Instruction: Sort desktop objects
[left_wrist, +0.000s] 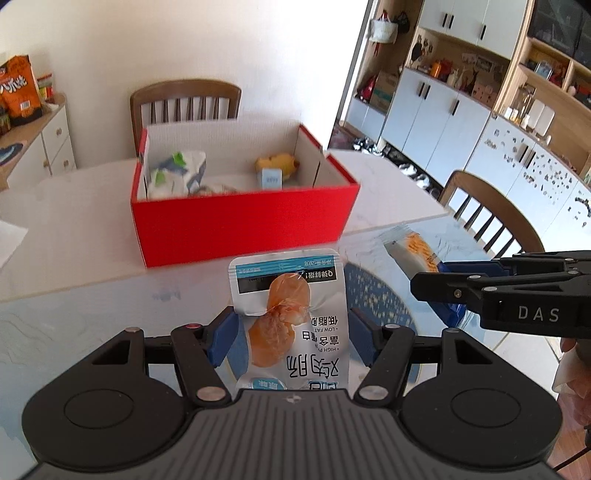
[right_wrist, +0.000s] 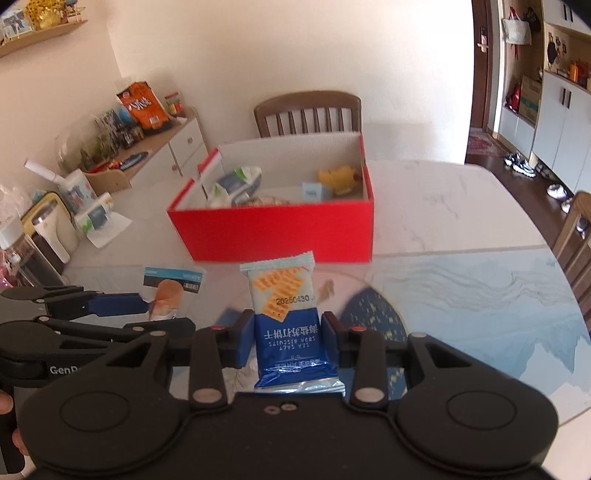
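The left gripper's fingers pinch a chicken sausage pouch; the right gripper's fingers clamp a soda biscuit packet. Both packs hang over the near worktop, short of the red box beyond. Lift each above the near wall, one at a time, before letting go.

black grippers, blue fingers, silver screws.

Biscuit packet – "SEA SALT SODA BISCUITS", "20250430" – right claw "DAS"
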